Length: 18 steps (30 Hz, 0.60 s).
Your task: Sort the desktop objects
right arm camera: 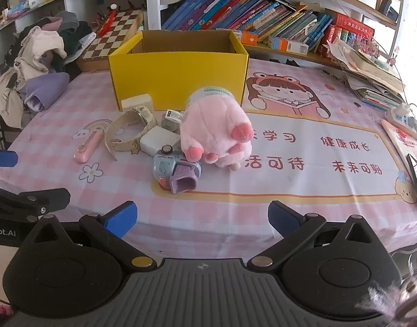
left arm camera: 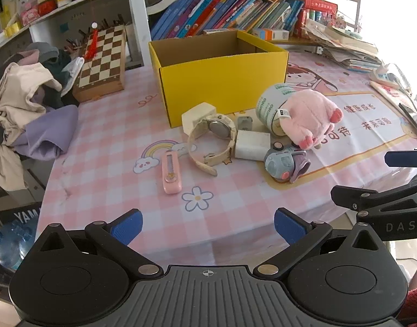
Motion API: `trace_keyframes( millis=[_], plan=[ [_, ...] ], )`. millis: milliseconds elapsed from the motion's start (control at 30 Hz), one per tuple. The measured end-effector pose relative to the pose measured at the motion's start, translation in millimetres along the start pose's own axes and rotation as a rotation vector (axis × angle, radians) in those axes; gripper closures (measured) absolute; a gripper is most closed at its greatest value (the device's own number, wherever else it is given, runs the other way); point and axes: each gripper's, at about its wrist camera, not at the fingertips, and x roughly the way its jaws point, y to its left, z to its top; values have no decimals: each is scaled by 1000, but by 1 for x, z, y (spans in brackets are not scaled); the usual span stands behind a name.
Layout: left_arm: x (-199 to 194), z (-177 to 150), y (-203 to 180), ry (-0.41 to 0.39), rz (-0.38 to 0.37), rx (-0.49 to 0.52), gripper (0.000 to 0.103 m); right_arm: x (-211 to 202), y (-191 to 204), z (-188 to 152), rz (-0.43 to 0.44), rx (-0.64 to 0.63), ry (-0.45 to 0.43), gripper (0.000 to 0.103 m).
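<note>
Hovering with both grippers spread wide and empty before a cluttered pink checked tablecloth (left arm camera: 104, 147).

Left wrist view: left gripper (left arm camera: 207, 224) is held apart at the bottom; a cream plastic wristwatch (left arm camera: 212, 141) at centre looks light, best pinched on its stiff strap. Right wrist view: right gripper (right arm camera: 202, 216) is likewise apart; a soft pink plush toy (right arm camera: 218, 133) at centre should squash, so grip its body. The yellow cardboard box (right arm camera: 178, 79) behind shows nothing inside, though its floor is hidden.

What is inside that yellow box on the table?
The yellow box stands open; only bare brown inner walls show in both views. Its front wall hides the floor, so nothing can be confirmed lying at the bottom.
</note>
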Motion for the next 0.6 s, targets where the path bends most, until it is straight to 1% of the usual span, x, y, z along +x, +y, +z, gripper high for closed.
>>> trace_keyframes(
  millis=[233, 600],
  plan=[
    [0, 0, 2, 11, -5, -5, 0, -3, 2, 5, -2, 4, 5, 0],
    [2, 2, 4, 15, -9, -5, 0, 3, 0, 4, 4, -6, -1, 0]
  ],
)
